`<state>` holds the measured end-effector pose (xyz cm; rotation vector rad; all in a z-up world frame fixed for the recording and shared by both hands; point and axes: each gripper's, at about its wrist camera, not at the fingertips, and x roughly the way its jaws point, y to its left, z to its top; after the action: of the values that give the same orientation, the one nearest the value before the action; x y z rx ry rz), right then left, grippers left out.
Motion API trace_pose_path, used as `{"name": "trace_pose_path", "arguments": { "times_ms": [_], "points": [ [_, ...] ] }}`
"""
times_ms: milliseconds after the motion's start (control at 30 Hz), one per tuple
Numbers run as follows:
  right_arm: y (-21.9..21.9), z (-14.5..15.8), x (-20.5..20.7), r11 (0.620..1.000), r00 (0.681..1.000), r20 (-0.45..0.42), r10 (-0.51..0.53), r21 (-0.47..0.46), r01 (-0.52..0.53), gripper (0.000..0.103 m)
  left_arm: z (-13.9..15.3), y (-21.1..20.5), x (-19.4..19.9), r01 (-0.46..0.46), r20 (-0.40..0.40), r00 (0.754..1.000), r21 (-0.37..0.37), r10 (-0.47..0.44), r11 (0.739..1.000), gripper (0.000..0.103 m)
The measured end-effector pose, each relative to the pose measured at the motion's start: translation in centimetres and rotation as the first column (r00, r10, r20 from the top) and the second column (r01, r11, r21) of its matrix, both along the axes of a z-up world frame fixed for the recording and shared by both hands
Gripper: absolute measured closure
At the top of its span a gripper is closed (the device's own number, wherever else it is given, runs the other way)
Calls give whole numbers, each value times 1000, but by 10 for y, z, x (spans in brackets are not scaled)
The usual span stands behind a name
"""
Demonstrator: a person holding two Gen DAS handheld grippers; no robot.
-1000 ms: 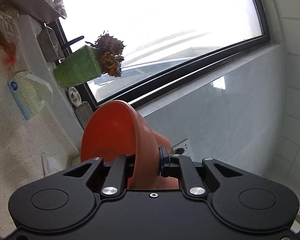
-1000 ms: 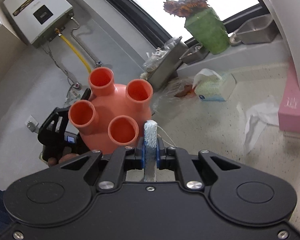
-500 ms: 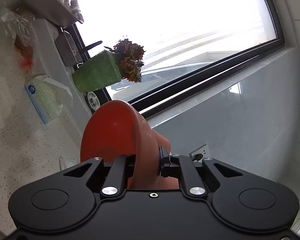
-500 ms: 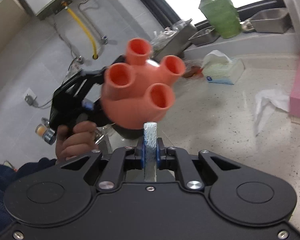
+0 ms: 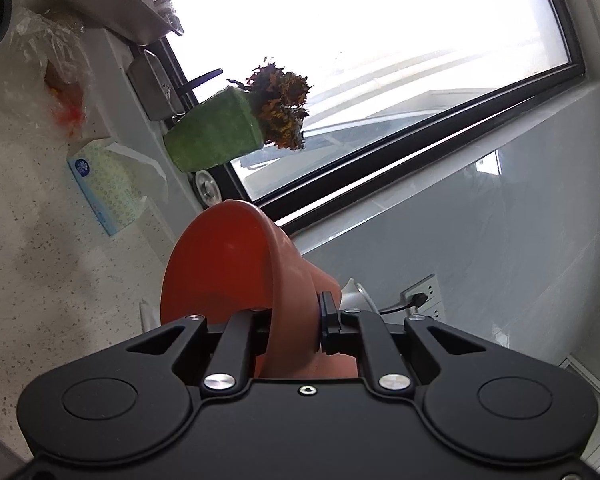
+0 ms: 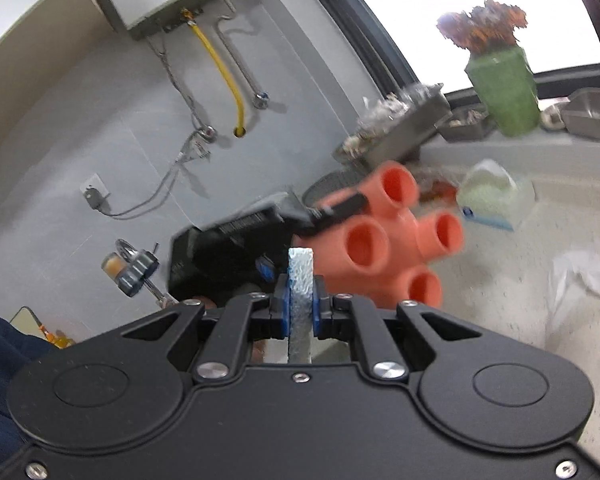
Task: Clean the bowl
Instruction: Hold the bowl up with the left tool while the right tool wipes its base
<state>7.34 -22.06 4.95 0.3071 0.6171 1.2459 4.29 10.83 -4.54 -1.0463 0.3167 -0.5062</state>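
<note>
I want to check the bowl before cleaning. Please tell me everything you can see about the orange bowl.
The bowl is matte orange, plastic by its look, round, with a smooth inside that shows no dirt. Under it stand four short hollow tube feet. It is held in the air on its side, its opening turned away from the right gripper. The left gripper is shut on its rim, one finger inside and one outside. Nothing else touches it; the cloth strip is near but apart.
</note>
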Motion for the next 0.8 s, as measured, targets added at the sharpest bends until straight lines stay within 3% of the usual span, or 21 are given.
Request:
{"name": "trace_pose_path", "arguments": {
  "times_ms": [267,533,800],
  "points": [
    [-18,41,-3,1000,995,96,18,12,-19,92,-2,-3,-1,28,-3,1000,35,-27,999,90],
    [-10,70,24,998,987,152,-53,52,46,92,2,-21,-2,110,17,994,103,-112,989,91],
    [27,57,51,997,987,149,-67,-13,70,91,4,-34,-7,144,30,988,153,-150,978,91]
  ]
}}
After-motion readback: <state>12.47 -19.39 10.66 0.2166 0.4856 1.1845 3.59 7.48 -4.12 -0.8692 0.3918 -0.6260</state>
